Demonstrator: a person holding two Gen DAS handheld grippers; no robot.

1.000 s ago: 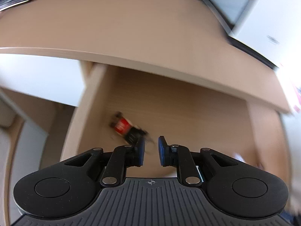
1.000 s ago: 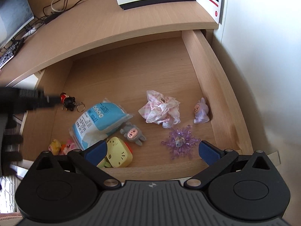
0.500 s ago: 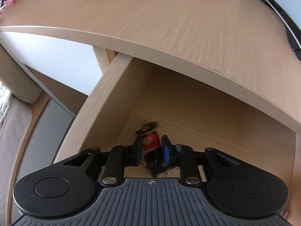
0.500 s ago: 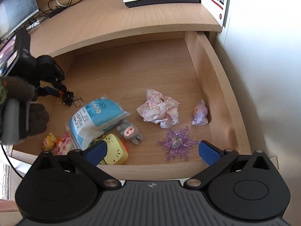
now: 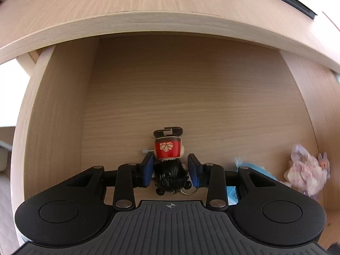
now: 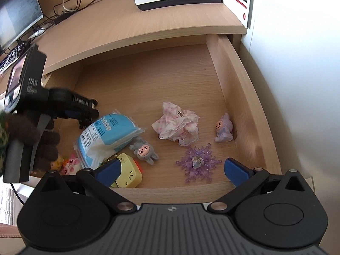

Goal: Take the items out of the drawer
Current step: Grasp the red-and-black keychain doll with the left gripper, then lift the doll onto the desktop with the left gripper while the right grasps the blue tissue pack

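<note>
A pale wood desk [image 6: 119,31] fills the upper frame, its drawer [image 6: 240,93] pulled out below. Low in the left wrist view a small figure [image 5: 169,161] lies on the drawer floor, red body, black head, a key ring at the near end. The left tool [image 5: 171,169] straddles the head, blue pads just beside it, whether touching I cannot tell. It looks light, hard and rather slick; the rounded head seems the best hold. The right tool [image 6: 171,169] hangs wide and empty over the front edge. Counted besides: one blue packet [image 6: 106,137], one pink cloth [image 6: 177,126], one purple snowflake [image 6: 198,162], one yellow block [image 6: 128,171], one grey doll [image 6: 144,150], one lilac doll [image 6: 224,128].
</note>
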